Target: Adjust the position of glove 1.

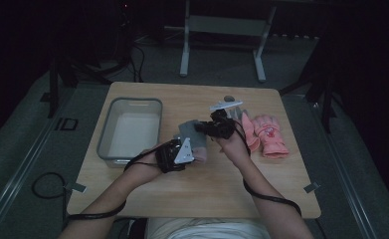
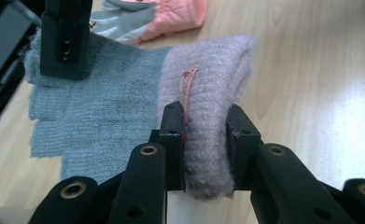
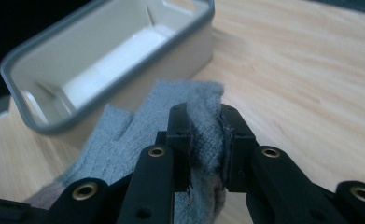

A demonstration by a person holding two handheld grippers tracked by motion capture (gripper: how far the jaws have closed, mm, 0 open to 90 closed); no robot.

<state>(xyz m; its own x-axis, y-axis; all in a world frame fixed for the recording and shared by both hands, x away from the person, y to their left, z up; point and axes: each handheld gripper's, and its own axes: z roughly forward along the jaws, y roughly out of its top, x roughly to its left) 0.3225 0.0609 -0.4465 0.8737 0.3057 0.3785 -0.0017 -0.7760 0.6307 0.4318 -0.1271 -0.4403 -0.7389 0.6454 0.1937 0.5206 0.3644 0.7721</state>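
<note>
Forearms enter the high view from the bottom edge and converge over the middle of the wooden table [image 1: 147,191]. The left gripper [image 1: 192,149] is held low and pointed toward the right, with its grey plate turned up, while the right gripper [image 1: 207,127] is held a little farther out and pointed toward the left. A grey knitted glove [image 1: 189,130] with a pinkish cuff is stretched between the two tools, just to the right of the grey bin [image 1: 105,130]. A pink glove [image 1: 269,135] is laid flat near the right hand, apart from the grippers.

In the left gripper view, the jaws of the left gripper [image 2: 204,140] are seen closed on the pinkish cuff [image 2: 208,84] of the grey knitted glove [image 2: 91,121], the fabric bunched up between the pads, with a small label showing at the cuff's inner edge. The glove's finger end is spread toward the left, where one black jaw of the other gripper [image 2: 64,39] is set on it. The pink glove [image 2: 171,16] is seen at the top, on the table [image 2: 320,70].

In the right gripper view, the right gripper [image 3: 207,140] is seen clamped on a fold of the grey knitted glove [image 3: 138,126], whose fingers hang to the left. The grey bin [image 3: 189,32] is seen just behind, its pale inside exposed.
</note>
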